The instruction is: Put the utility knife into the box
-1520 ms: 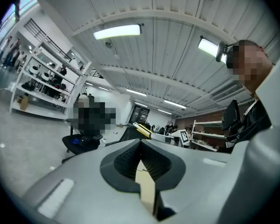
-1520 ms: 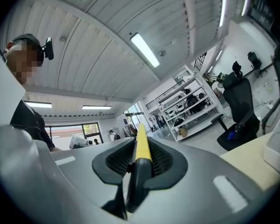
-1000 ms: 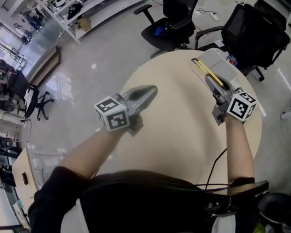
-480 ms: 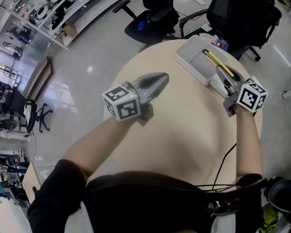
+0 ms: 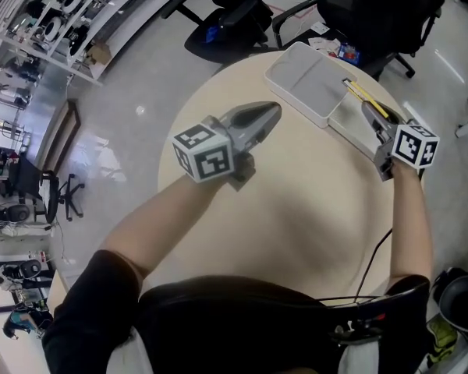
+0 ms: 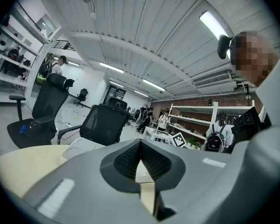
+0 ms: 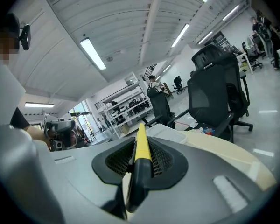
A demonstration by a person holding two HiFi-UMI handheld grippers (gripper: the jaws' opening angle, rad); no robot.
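A white shallow box [image 5: 300,75] lies at the far right of the round beige table [image 5: 296,209]. My right gripper [image 5: 369,109] is shut on the utility knife [image 5: 363,93], yellow with a black body. The knife sticks forward out of the jaws, over the box's right part. In the right gripper view the knife [image 7: 141,146] stands on edge between the pads, with the box [image 7: 170,133] just beyond. My left gripper [image 5: 271,114] hovers over the table left of the box, shut with nothing in it. The left gripper view shows the box [image 6: 81,147] ahead on the left.
Black office chairs [image 5: 374,6] stand just past the table's far edge, behind the box. White shelving [image 5: 86,10] lines the far left of the room. A black cable [image 5: 374,259] runs by the right forearm near the table's right edge.
Both grippers have moved forward across the table toward the box. The right one has come lower with the knife still in its jaws. The left stays shut.
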